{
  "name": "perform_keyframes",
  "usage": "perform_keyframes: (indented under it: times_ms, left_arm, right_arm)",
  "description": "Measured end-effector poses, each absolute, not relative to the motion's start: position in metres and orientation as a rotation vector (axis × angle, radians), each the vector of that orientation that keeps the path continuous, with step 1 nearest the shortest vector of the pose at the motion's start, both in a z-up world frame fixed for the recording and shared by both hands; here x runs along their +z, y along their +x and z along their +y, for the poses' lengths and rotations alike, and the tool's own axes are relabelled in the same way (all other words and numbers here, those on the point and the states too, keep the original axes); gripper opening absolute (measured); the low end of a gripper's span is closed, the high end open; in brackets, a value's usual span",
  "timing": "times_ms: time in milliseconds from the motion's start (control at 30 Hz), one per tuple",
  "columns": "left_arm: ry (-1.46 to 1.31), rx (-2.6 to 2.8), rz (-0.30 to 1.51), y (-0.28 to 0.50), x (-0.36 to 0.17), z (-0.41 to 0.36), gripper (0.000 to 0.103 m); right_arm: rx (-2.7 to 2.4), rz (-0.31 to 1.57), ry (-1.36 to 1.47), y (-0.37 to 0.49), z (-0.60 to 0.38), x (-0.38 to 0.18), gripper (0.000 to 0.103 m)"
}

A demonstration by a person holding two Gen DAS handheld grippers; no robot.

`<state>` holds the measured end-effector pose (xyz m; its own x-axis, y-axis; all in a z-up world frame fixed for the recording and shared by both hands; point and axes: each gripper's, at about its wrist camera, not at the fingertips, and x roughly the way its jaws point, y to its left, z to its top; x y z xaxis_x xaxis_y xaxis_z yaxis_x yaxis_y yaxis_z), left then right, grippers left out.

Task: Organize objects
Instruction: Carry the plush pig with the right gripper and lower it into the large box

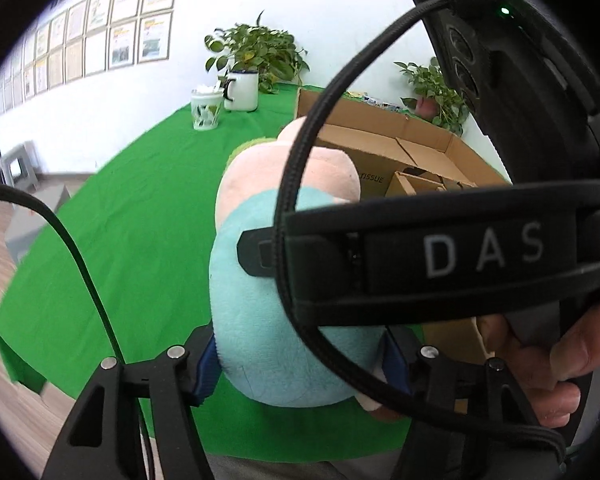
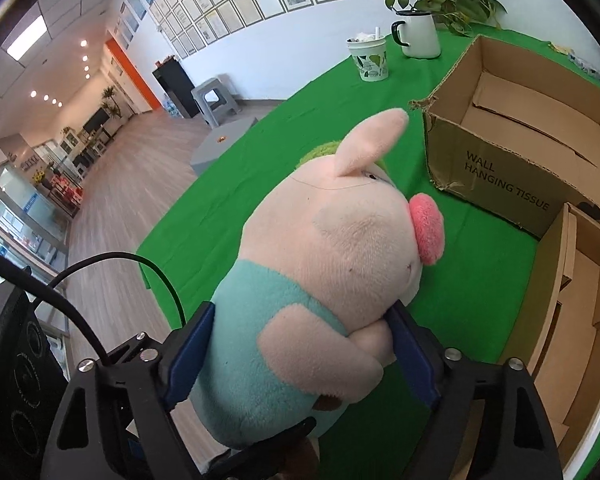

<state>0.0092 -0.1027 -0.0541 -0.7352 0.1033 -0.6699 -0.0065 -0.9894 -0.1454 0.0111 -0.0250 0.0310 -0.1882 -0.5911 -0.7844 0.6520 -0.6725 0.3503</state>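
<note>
Both grippers clamped on one plush pig [image 2: 324,264]: left gripper [image 1: 300,364] at its teal belly, right gripper [image 2: 300,356] across body and arm. Held above green cloth [image 2: 228,200], beside open box [image 2: 496,184]. Pig's face half hidden by right gripper's housing [image 1: 460,256]; hand [image 1: 560,364] cut off.

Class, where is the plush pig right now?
In both wrist views the plush pig sits between the fingers of both grippers, above the green cloth, left of the cardboard box.
</note>
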Motion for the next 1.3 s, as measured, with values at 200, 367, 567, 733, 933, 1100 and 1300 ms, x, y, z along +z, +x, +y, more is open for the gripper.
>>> perform_keyframes:
  times_ms: [200,367,567,733,933,1100,1300]
  left_arm:
    - [-0.991,2.890,-0.028,-0.011,-0.005,-0.071,0.065]
    - [-0.787,2.895,0.057,-0.039,0.048,-0.038,0.065]
    - [-0.608,2.853,0.082,-0.073,0.100,-0.010,0.065]
    - [-0.548,2.836,0.114,-0.097,0.136,-0.005,0.065]
    - [-0.587,2.832,0.068,-0.148,0.166,-0.028,0.065]
    - [-0.630,2.815,0.105,-0.160,0.161,-0.023,0.065]
    - [-0.738,2.794,0.087,-0.156,0.141,-0.011,0.064]
  right_arm:
    - [-2.020,-0.033,1.113,0.013,0.010,0.067,0.074]
    - [-2.154,-0.071,0.928,0.003,0.052,0.130,0.074]
    - [-2.319,-0.072,0.759,-0.010,0.096,0.200,0.073]
    - [-2.389,-0.053,0.679,-0.020,0.116,0.245,0.072]
    - [-2.374,-0.009,0.680,-0.060,0.126,0.307,0.071]
    - [-2.357,-0.035,0.743,-0.139,0.117,0.320,0.070]
    - [-2.319,-0.082,0.812,-0.198,0.089,0.290,0.068]
